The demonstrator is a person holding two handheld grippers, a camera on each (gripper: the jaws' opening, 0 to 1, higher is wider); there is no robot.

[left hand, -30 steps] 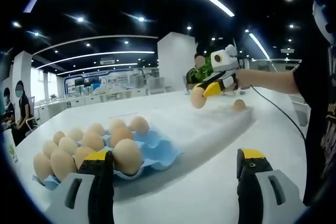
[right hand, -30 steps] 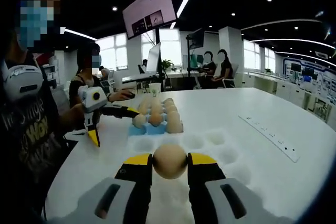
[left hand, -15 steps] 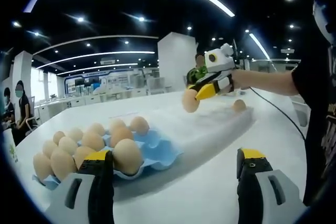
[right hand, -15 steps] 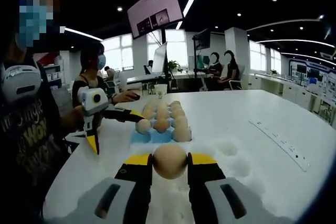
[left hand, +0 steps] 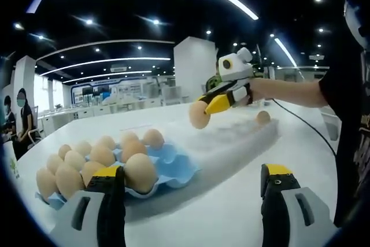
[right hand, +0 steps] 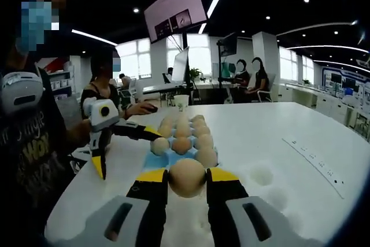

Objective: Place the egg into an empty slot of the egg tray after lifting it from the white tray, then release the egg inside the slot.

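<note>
Egg pinched in right tool, carried above white tray; empty slot in blue egg tray needed next. Left tool spread.

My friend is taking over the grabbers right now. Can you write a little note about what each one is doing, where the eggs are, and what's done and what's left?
Right gripper: shut on the egg, held in the air over the white tray, nearing the blue egg tray.
Left gripper: open, holding nothing, beside the blue egg tray.
Blue egg tray: mostly full of eggs, with empty slots at the end nearest the white tray.
One more egg sits in the white tray.
Done: egg lifted.
Left: lower it into an empty slot, then open the jaws.
</note>
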